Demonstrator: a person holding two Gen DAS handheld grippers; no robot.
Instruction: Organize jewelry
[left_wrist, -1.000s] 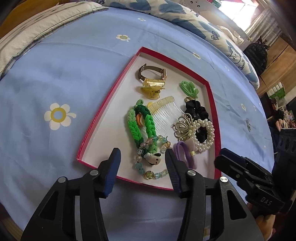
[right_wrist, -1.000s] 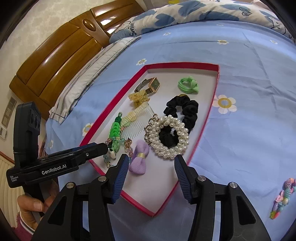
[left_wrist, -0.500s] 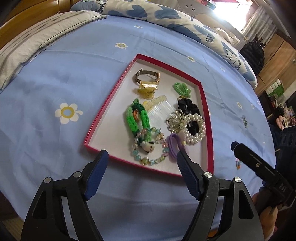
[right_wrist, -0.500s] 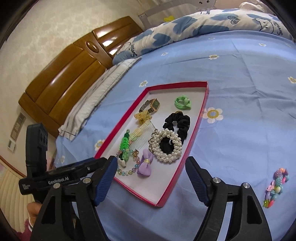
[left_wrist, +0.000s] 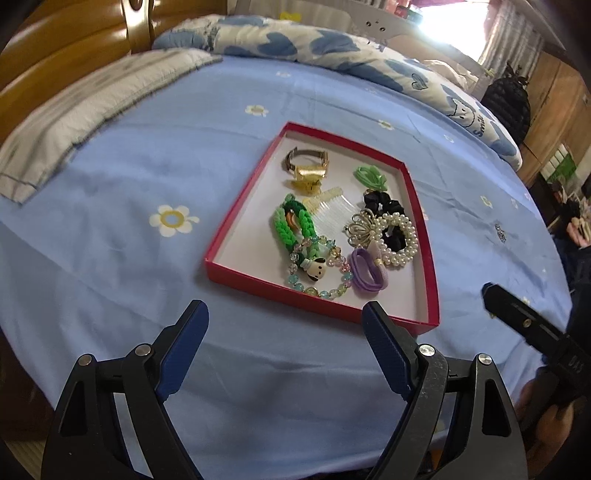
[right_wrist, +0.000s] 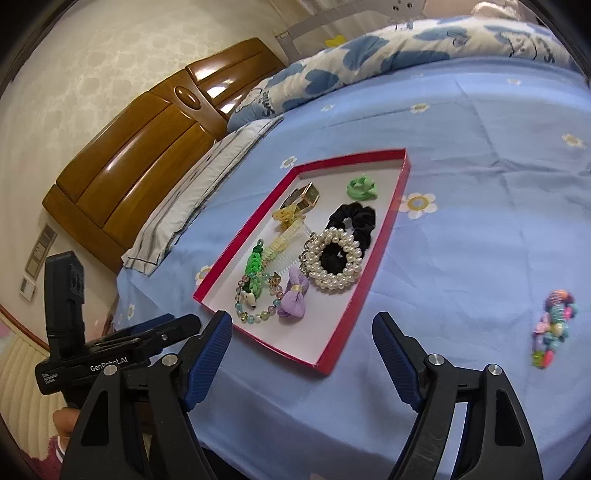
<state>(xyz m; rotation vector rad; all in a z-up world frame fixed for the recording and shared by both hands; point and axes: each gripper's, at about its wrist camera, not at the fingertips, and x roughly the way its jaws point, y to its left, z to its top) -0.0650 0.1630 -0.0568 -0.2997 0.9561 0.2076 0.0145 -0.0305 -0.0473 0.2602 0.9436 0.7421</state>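
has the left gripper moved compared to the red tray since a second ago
Yes. The left gripper has backed away from the red tray: its tips earlier overlapped the tray's near edge, now they sit short of it. Its jaws have just been opening, empty.

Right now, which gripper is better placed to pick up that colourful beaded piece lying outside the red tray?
Probably the right gripper. The colourful beaded piece lies on the blue sheet just to its right, outside the red tray. The left gripper is open too, but sits on the tray's far side.
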